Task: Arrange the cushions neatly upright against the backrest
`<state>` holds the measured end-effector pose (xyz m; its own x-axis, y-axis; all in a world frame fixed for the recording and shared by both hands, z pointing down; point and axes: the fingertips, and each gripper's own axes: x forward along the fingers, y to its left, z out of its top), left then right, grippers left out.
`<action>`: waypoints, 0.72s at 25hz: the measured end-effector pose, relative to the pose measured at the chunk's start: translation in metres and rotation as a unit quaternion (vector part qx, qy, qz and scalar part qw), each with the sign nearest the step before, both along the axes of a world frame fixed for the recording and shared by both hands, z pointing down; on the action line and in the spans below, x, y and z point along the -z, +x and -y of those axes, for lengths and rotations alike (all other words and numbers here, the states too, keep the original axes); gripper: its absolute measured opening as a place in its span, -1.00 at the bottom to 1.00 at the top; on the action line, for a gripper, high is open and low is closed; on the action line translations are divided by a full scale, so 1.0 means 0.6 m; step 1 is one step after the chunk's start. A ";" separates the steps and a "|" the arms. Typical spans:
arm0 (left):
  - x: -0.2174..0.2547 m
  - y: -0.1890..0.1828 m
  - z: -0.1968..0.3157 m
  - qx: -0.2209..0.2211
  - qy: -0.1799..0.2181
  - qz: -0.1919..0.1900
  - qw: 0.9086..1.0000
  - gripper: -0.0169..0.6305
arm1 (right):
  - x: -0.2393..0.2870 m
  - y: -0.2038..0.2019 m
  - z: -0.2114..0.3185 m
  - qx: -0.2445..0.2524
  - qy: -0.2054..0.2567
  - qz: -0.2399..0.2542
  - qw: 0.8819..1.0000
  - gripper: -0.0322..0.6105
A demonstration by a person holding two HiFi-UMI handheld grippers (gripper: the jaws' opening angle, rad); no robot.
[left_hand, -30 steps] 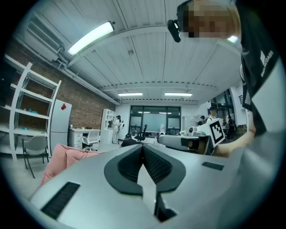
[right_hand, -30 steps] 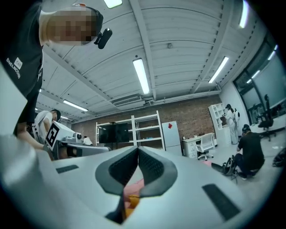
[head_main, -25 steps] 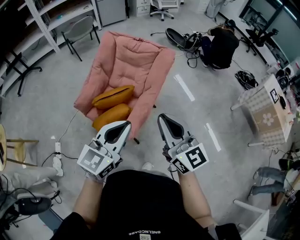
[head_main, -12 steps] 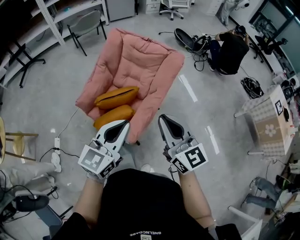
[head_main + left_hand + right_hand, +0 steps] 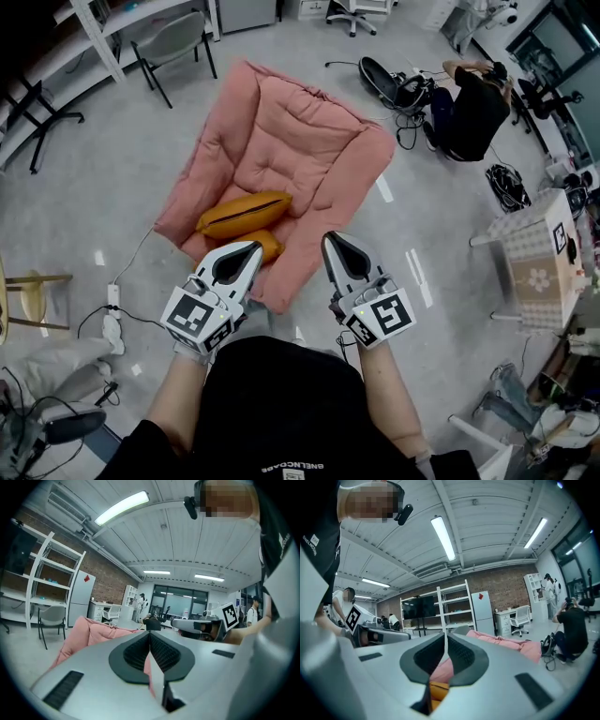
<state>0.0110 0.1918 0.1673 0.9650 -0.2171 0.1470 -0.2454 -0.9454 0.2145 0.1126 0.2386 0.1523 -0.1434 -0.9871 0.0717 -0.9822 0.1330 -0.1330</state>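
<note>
head view: the pink chair [image 5: 281, 141] sits on the grey floor [image 5: 122, 187] in the upper middle of the frame, with its padded backrest [image 5: 300, 103] towards the top. 2 orange cushions lie on its seat. the upper cushion [image 5: 244, 214] lies lengthwise across the seat, flat and not upright, apart from the backrest. the lower cushion [image 5: 269, 246] lies just below it at the front edge of the seat, partly hidden behind the left claw [image 5: 251, 247].

left claw: jaws closed together with nothing between them, confirmed in the left gripper view [image 5: 150, 635]. its tip overlaps the lower cushion in the head view; contact cannot be determined. the pink chair [image 5: 89, 632] shows beyond it, at left of that frame.

right claw [image 5: 328, 238]: jaws closed together and empty, confirmed in the right gripper view [image 5: 445, 638]. its tip lies over the front right edge of the seat. that view shows the pink chair [image 5: 506, 644] ahead and a patch of orange cushion [image 5: 438, 691] low behind the jaws.

surroundings: a person [image 5: 473, 103] crouches on the floor at upper right, a grey chair [image 5: 173, 42] and a white shelf rack [image 5: 94, 37] stand at upper left, and a power strip [image 5: 112, 298] lies on the floor at left.
</note>
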 end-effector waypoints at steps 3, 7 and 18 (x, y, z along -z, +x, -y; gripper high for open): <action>-0.002 -0.006 0.065 -0.006 0.007 0.005 1.000 -0.91 | -0.004 0.000 0.062 -0.006 -0.013 -0.004 1.000 -0.86; -0.009 -0.017 0.148 -0.013 0.010 0.008 1.000 -0.91 | -0.013 0.000 0.138 -0.012 -0.038 -0.014 0.999 -0.84; -0.095 -0.084 0.265 0.019 -0.026 0.052 0.998 -0.90 | -0.100 0.008 0.270 -0.012 -0.127 -0.012 0.992 -0.68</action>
